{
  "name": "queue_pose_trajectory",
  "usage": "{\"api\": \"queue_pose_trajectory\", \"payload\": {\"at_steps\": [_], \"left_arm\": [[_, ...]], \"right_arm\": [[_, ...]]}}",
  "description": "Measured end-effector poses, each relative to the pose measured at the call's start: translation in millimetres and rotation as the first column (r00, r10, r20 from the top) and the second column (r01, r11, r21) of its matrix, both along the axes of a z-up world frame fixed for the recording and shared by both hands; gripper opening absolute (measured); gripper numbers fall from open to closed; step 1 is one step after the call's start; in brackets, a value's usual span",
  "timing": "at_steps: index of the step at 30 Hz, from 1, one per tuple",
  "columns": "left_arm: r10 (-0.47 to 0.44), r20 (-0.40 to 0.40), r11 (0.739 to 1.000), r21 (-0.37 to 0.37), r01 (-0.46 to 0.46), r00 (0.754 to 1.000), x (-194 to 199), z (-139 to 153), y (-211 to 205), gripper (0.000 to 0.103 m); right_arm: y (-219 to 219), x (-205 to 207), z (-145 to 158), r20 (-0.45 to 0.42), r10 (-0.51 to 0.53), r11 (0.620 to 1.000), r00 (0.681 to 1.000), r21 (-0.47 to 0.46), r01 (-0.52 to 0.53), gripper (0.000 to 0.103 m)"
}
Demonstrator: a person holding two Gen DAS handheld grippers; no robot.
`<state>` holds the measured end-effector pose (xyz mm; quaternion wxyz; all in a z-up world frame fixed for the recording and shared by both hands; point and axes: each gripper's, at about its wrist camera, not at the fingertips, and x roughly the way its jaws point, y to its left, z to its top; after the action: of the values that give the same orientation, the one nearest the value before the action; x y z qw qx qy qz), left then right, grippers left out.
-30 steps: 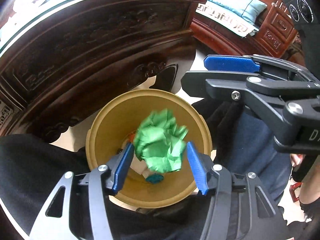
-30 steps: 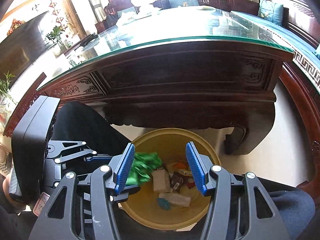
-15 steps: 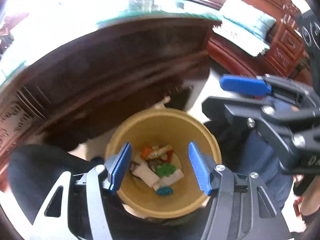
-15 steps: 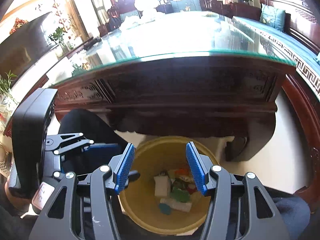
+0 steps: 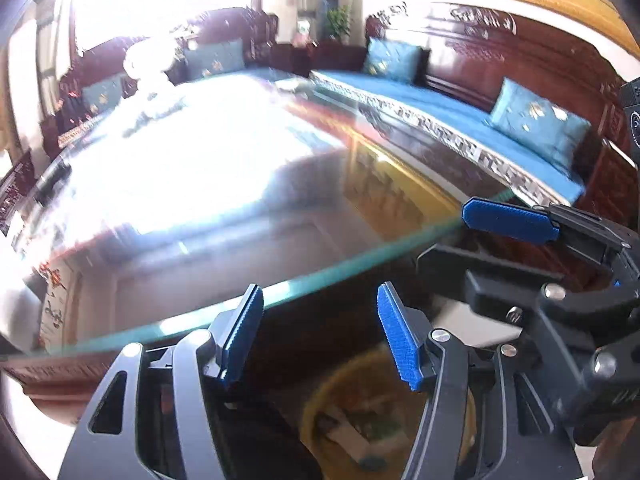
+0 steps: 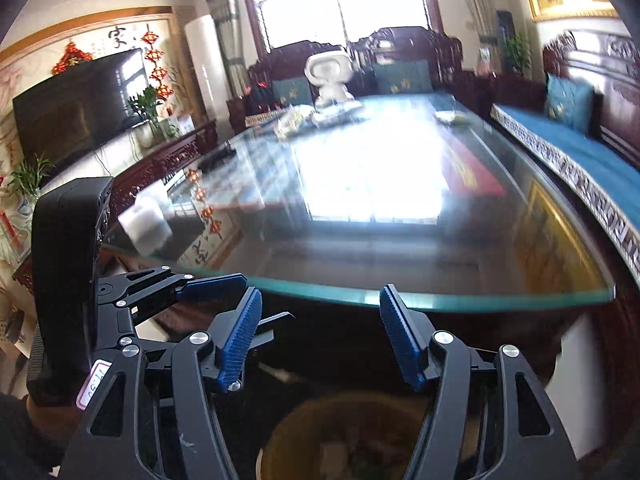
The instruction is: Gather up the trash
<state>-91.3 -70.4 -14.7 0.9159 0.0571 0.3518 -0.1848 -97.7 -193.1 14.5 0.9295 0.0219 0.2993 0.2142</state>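
Now, step in hand: between pickups, I judge; both grippers are raised above the counter's near edge and carry nothing.
Left gripper (image 5: pixel 320 336): fingers spread apart, nothing between the blue pads; it looks across the glass top.
Right gripper (image 6: pixel 320 340): fingers likewise parted and empty, pointing along the counter toward the far window.
Bin (image 5: pixel 384 420): a yellow round bucket on the floor, low between the two grippers and in front of the counter's dark wooden side; its mouth faces up. Being round, it has no long axis to speak of beyond the vertical.
Trash in bin (image 5: pixel 360 436): pale and green scraps lie at the bottom, blurred; single pieces cannot be told apart.
Counter (image 6: pixel 440 296): a long glass-topped table, its long axis running away from the cameras toward the window; glare hides much of the surface.
Possible trash on counter: a white crumpled lump (image 6: pixel 146 228) near the left edge of the glass, and pale bits (image 6: pixel 296 120) at the far end beside a white figurine (image 6: pixel 328 76); whether either is trash I cannot tell.
Next move calls for: choosing a piece on the glass, reaching out with parted fingers, closing on it and carrying it back over the bin's mouth.
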Motion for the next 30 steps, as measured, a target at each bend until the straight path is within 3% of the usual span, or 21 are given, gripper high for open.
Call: {"api": "queue_pose_trajectory", "payload": {"at_steps": [4,10,22,30], "left_arm": [[0.075,0.059,0.997,0.016,-0.076,0.995,35.4,20.8,10.2,0.06],[0.175,0.079,0.984,0.017,-0.177,0.981,96.1,33.6,29.9,0.063],[0.322,-0.002,0.946,0.037,-0.322,0.947,204.4,5.0,58.9,0.064],[0.358,-0.054,0.933,0.041,-0.356,0.932,237.1,-13.5,65.4,0.064]], "right_arm": [[9.8,39.7,13.2,0.017,0.009,1.0,1.0,0.01,-0.009,0.062],[21.1,96.1,21.5,0.027,0.015,1.0,1.0,0.013,-0.015,0.065],[36.8,201.3,-6.0,-0.03,-0.031,0.999,0.999,-0.031,0.03,0.071],[34.3,237.2,-26.9,-0.077,-0.045,0.998,0.996,-0.046,0.042,0.073]]}}
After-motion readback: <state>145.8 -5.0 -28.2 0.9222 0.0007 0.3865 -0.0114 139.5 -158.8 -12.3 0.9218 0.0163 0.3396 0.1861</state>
